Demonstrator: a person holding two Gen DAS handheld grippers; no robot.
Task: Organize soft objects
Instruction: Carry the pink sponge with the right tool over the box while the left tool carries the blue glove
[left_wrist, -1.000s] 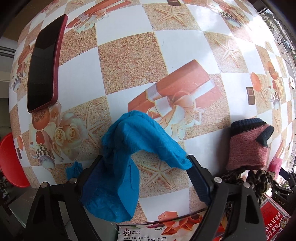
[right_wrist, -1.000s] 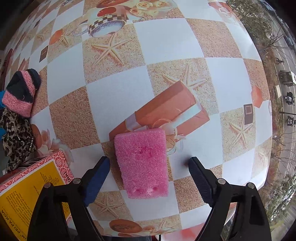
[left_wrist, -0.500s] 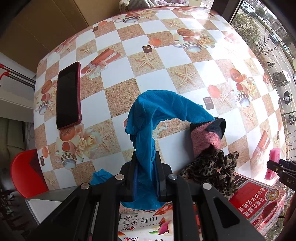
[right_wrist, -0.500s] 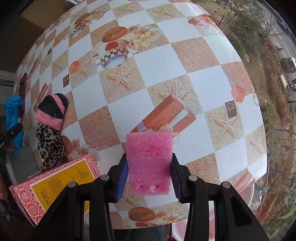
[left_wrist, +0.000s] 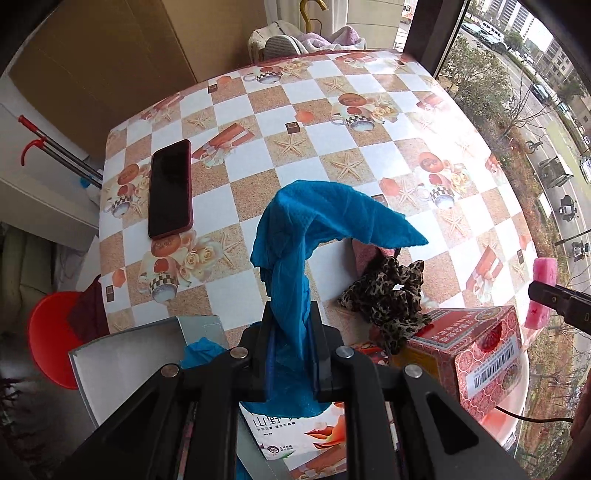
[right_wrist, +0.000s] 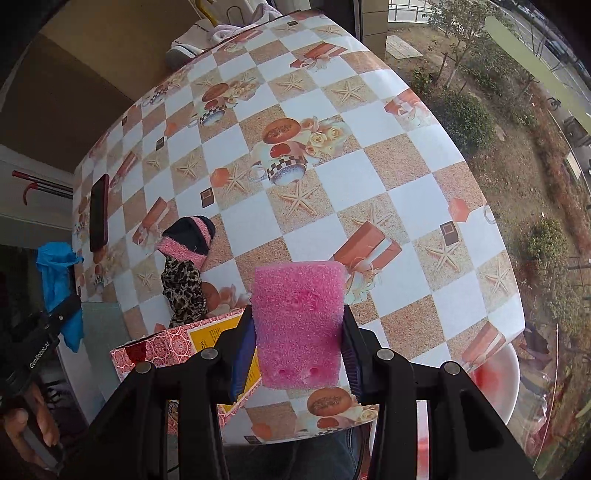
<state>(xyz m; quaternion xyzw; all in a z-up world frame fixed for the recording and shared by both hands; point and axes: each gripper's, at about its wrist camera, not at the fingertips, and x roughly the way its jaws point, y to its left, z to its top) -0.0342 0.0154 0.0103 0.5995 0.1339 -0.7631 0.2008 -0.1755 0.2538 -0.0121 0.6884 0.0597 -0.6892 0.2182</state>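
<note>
Left gripper (left_wrist: 289, 332) is clamping a blue cloth (left_wrist: 314, 221), jaws pressed nearly together on a bunched neck of fabric. The cloth is hanging in the air above the checkered table (left_wrist: 332, 122); its long axis is running away from the jaws toward the table's middle, then the free end is folding over and pointing right, tapering to a corner above the pink-and-black knit piece (right_wrist: 188, 240). A loose tail is drooping below the jaws over a printed sheet.

Right gripper (right_wrist: 298, 328) is squeezing a pink foam sponge (right_wrist: 299, 321) by its two long sides, pads denting it slightly. The sponge is held clear of the table, long axis in line with the fingers, far short edge pointing toward the table's centre; two small holes are showing near its near edge.

A leopard-print fabric (left_wrist: 391, 295) is lying on the table, touching the knit piece and draping onto the red patterned box (left_wrist: 480, 347).

Writing: the box is carrying a barcode label and gold Chinese characters, too small to read. The printed sheet (left_wrist: 291, 432) is showing large characters "山野". The left gripper's side in the right wrist view is reading "GenRobot.AI". A dark phone (left_wrist: 170, 188) in a red case is lying screen-up at the table's left side.
</note>
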